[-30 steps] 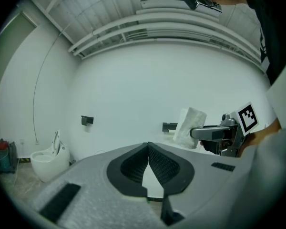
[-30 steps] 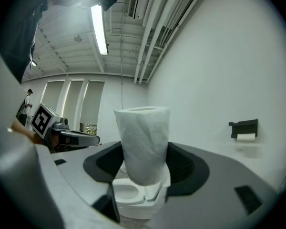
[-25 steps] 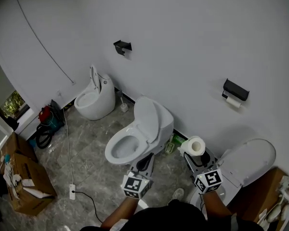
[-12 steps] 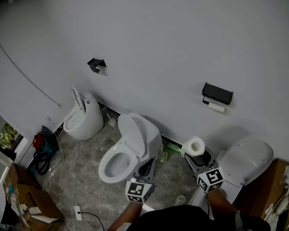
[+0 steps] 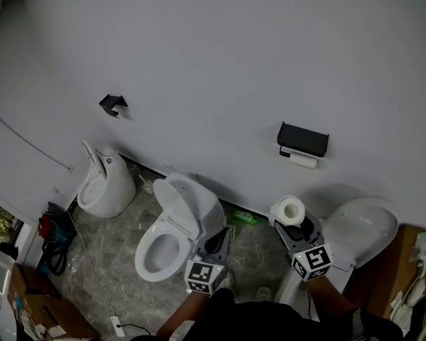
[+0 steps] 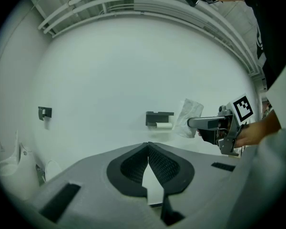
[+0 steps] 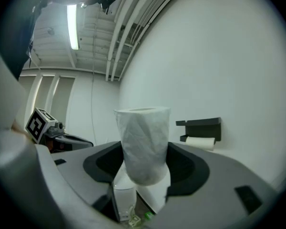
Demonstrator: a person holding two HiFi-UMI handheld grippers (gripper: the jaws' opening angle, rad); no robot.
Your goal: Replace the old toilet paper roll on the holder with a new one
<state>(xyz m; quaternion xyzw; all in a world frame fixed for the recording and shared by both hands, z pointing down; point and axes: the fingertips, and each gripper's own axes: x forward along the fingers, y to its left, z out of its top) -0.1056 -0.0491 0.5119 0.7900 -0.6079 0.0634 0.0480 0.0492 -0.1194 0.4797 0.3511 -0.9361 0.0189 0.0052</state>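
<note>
The right gripper [image 5: 295, 220] pinched the new roll [image 7: 144, 142] between its widely spread jaws, one pad on each side, with the roll standing upright and its hollow core facing up. It was held in the air in front of the white wall [image 5: 220, 55], below and a little left of the holder [image 5: 303, 139] and clear of it. The holder was a black bracket fixed to that wall, and the old roll [image 5: 302, 160], thin and white, lay across it just under the black top. The left gripper [image 6: 148, 149] had its jaws pressed together with nothing between them; in the head view it pointed toward the wall over the middle toilet [image 5: 172, 233], whose lid stood raised. Both grippers were level with each other and well apart. To the right, below the new roll, was a second toilet [image 5: 358, 229] showing its closed white lid. At far left a smaller white bowl [image 5: 103, 187] stood against the wall, with another black bracket [image 5: 113, 104] mounted above it. A green item [image 5: 246, 217] lay on the grey marbled floor [image 5: 121, 261] at the foot of the wall between the two toilets.
</note>
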